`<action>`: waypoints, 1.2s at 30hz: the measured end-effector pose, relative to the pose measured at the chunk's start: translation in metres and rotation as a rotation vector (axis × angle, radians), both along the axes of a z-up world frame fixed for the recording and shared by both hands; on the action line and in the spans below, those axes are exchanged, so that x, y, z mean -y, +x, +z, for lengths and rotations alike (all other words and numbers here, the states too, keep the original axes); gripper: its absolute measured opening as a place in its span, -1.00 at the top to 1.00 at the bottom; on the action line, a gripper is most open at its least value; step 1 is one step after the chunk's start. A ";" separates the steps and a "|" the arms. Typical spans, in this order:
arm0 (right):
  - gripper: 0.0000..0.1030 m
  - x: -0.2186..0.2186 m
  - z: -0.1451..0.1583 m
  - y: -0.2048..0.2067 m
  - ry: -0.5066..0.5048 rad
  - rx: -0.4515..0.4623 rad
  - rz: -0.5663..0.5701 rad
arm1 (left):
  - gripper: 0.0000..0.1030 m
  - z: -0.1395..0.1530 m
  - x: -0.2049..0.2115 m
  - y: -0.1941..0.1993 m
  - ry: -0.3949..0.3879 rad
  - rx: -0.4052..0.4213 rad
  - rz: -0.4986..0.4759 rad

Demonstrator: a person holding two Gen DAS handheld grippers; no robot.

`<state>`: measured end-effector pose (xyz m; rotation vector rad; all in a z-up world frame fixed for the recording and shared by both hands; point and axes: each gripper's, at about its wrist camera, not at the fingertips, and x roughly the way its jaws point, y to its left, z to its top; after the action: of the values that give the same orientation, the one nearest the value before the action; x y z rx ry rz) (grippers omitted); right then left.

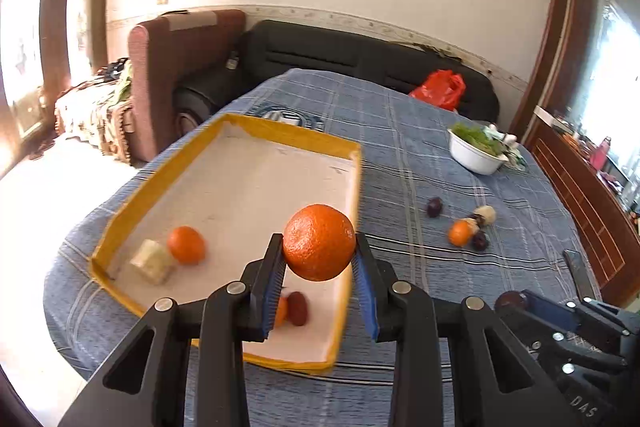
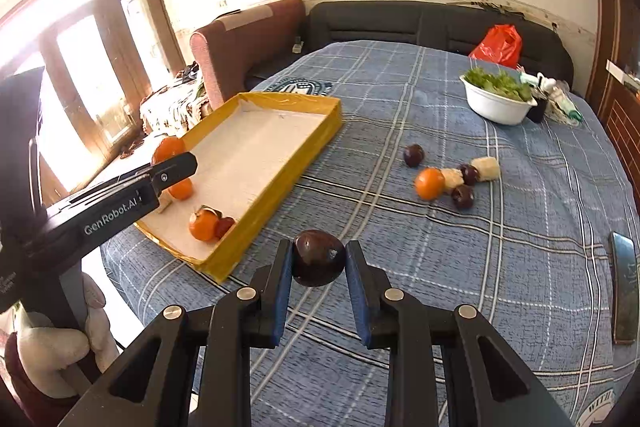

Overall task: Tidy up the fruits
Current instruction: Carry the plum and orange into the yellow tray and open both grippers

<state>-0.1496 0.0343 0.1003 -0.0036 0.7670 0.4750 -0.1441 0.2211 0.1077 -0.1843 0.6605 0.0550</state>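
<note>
A blue plaid tablecloth [image 2: 400, 99] fills the middle of both views and serves as the work surface. On it, toward the left of each frame, lies a yellow-rimmed tray [image 1: 288, 131] with a white floor, seemingly the collecting place, since a tangerine [image 1: 186, 245], a pale fruit chunk [image 1: 153, 261] and a dark plum [image 1: 297, 308] already rest inside. Right of centre in the right wrist view sits the unsorted cluster [image 2: 456, 179]: another tangerine, plums and pale chunks, touching or just beside one another. A white bowl of greens [image 2: 498, 99] stands at upper right, apart from the job.

The left gripper [image 1: 319, 259] is clamped narrowly on an orange tangerine [image 1: 319, 242], pads pressing both sides, hanging above the tray's near right rim, probably for release there. The right gripper [image 2: 319, 265] is pinched on a dark plum [image 2: 319, 263] above bare cloth, just right of the tray's near corner.
</note>
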 end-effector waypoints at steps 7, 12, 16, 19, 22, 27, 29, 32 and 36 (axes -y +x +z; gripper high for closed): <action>0.43 -0.037 0.013 0.011 -0.023 0.012 0.040 | 0.37 -0.005 -0.036 -0.002 -0.003 0.000 0.069; 0.43 -0.067 0.015 0.023 -0.040 0.007 0.083 | 0.37 -0.012 -0.056 0.003 -0.023 -0.019 0.098; 0.42 -0.091 0.009 0.037 -0.052 -0.015 0.121 | 0.37 -0.021 -0.068 0.010 -0.041 -0.043 0.115; 0.42 -0.107 0.002 0.050 -0.062 -0.038 0.142 | 0.37 -0.029 -0.077 0.016 -0.057 -0.062 0.129; 0.42 -0.120 -0.008 0.066 -0.064 -0.073 0.154 | 0.37 -0.037 -0.087 0.021 -0.073 -0.079 0.143; 0.42 -0.135 -0.027 0.090 -0.080 -0.122 0.154 | 0.37 -0.048 -0.097 0.030 -0.094 -0.106 0.153; 0.42 -0.139 -0.033 0.097 -0.085 -0.137 0.155 | 0.37 -0.051 -0.098 0.032 -0.101 -0.113 0.152; 0.42 -0.148 -0.042 0.103 -0.101 -0.153 0.163 | 0.37 -0.054 -0.100 0.035 -0.113 -0.117 0.146; 0.41 -0.156 -0.049 0.107 -0.118 -0.157 0.171 | 0.32 -0.055 -0.102 0.037 -0.136 -0.111 0.146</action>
<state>-0.0422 0.1905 0.0511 -0.1444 0.9525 0.5964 -0.1074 0.3230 0.0529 -0.3625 0.7617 0.1622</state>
